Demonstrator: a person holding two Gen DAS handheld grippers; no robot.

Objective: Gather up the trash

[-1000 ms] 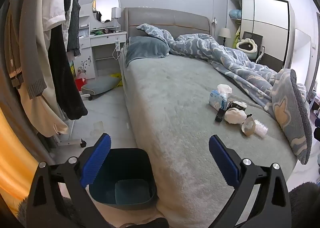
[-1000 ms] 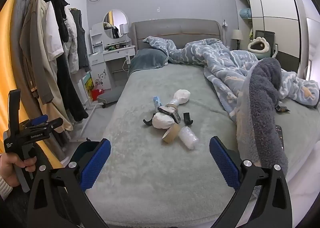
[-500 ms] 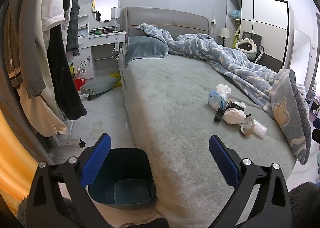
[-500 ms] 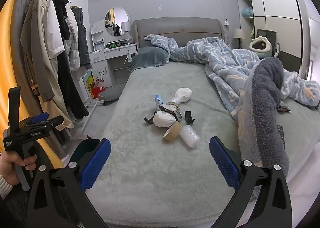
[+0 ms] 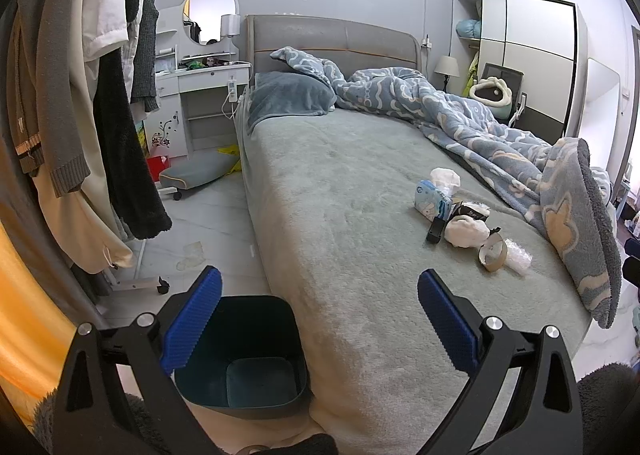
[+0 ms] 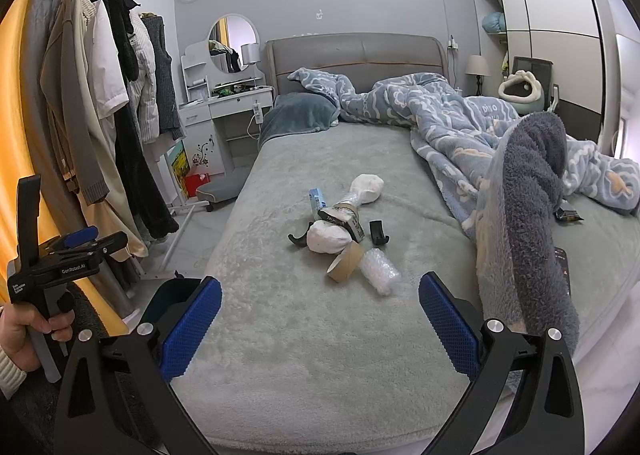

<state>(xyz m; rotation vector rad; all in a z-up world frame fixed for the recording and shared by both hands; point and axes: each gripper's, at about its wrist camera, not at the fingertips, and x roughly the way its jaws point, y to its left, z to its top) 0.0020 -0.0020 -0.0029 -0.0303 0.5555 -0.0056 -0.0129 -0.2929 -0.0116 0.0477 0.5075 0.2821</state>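
Note:
A heap of trash lies on the grey bed (image 6: 304, 327): a white crumpled wad (image 6: 327, 238), a cardboard tape core (image 6: 344, 264), a bubble-wrap roll (image 6: 379, 270), a small dark box (image 6: 347, 220), a blue tissue pack (image 6: 316, 199) and a black clip (image 6: 377, 233). The heap also shows in the left wrist view, with the wad (image 5: 466, 230) and tape core (image 5: 493, 253). A dark blue bin (image 5: 240, 351) stands on the floor at the bed's near left corner. My left gripper (image 5: 320, 319) is open above the bin's edge. My right gripper (image 6: 320, 325) is open and empty, short of the heap.
A blue patterned duvet (image 6: 460, 123) is bunched on the bed's right side, a grey fleece fold (image 6: 532, 223) near my right fingers. A clothes rack with coats (image 5: 80, 127) stands left. A white dresser (image 5: 204, 107) and floor cushion (image 5: 196, 175) lie beyond.
The right wrist view has drawn slightly closer to the trash heap. The left wrist view has shifted only a little. Both grippers stay open.

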